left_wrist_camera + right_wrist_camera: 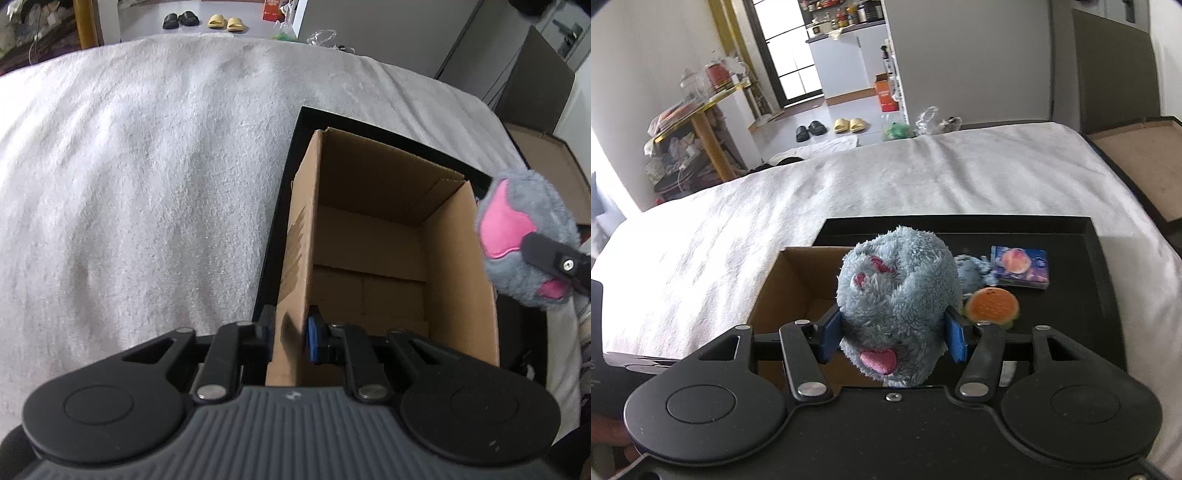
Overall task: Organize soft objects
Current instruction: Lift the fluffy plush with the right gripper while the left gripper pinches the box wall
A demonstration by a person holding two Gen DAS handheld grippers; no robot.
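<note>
white fleecy bedding [147, 184] fills the foreground, with a tiled floor, two pairs of slippers [205, 20] and a kitchen doorway beyond. on the bedding lies a black tray [1100, 266], and at its left end stands an open cardboard box [388, 229], nothing showing inside it. your left gripper [291, 332] is nearly closed, its pads pinching the box's near left wall, one finger outside and the blue-padded finger [312, 341] inside. your right gripper [892, 336] stands about half open, its blue pads pressed into both sides of a grey-blue plush toy [897, 295] with pink patches; the toy is held off the surface, over the box's right edge in the right wrist view and just beside the box's right wall in the left wrist view. behind the toy, on the tray, rest a small burger-shaped soft toy [991, 304], a scrap of grey-blue plush [975, 273] and a flat printed packet [1021, 266].
</note>
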